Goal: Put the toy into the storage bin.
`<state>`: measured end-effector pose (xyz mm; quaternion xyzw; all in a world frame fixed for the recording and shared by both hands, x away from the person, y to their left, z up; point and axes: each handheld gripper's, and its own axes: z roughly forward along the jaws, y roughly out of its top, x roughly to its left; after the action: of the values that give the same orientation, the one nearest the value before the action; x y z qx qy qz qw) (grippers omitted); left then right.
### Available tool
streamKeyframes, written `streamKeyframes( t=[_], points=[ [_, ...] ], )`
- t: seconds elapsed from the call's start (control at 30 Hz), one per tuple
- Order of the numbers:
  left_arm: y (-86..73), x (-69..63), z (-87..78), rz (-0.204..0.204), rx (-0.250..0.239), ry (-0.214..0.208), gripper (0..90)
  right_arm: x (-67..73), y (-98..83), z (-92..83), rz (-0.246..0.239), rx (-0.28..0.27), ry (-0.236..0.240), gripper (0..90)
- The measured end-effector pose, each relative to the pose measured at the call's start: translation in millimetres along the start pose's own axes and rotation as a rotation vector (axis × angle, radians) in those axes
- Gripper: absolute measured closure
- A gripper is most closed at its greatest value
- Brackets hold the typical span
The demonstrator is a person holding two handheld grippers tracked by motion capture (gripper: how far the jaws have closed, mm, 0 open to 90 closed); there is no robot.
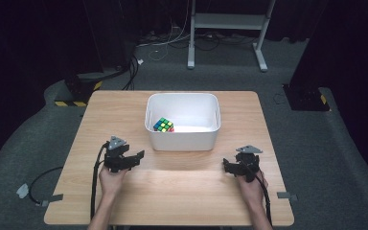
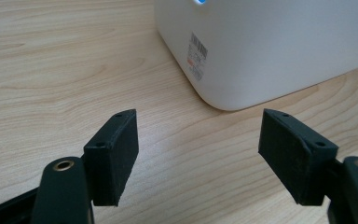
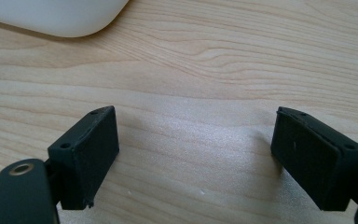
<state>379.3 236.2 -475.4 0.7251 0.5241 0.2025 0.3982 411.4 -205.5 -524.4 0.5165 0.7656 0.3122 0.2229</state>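
A white plastic bin (image 1: 182,140) stands in the middle of the wooden table (image 1: 182,191). A colourful puzzle cube (image 1: 163,125) lies inside it at the front left. My left gripper (image 1: 135,157) rests on the table left of the bin's front corner, its jaws apart with nothing between them. In the left gripper view, the left gripper (image 2: 198,135) faces the bin (image 2: 270,46) and its barcode label (image 2: 197,57). My right gripper (image 1: 227,167) sits right of the bin, open and empty. Only bare wood lies between the jaws of the right gripper (image 3: 196,135), with the bin's corner (image 3: 60,16) at the upper left.
The table's front edge lies just behind my hands. Cables (image 1: 134,67) run over the grey floor behind the table. A white stand frame (image 1: 227,21) stands at the back, and dark curtains close off both sides.
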Motion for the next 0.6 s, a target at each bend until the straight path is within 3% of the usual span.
streamKeyframes(
  t=[0.6],
  points=[
    [-2.6,6.4,9.8,-0.013,0.023,0.008,28.7,0.0,0.0,0.0,0.0,0.0,0.0,14.8]
  ],
)
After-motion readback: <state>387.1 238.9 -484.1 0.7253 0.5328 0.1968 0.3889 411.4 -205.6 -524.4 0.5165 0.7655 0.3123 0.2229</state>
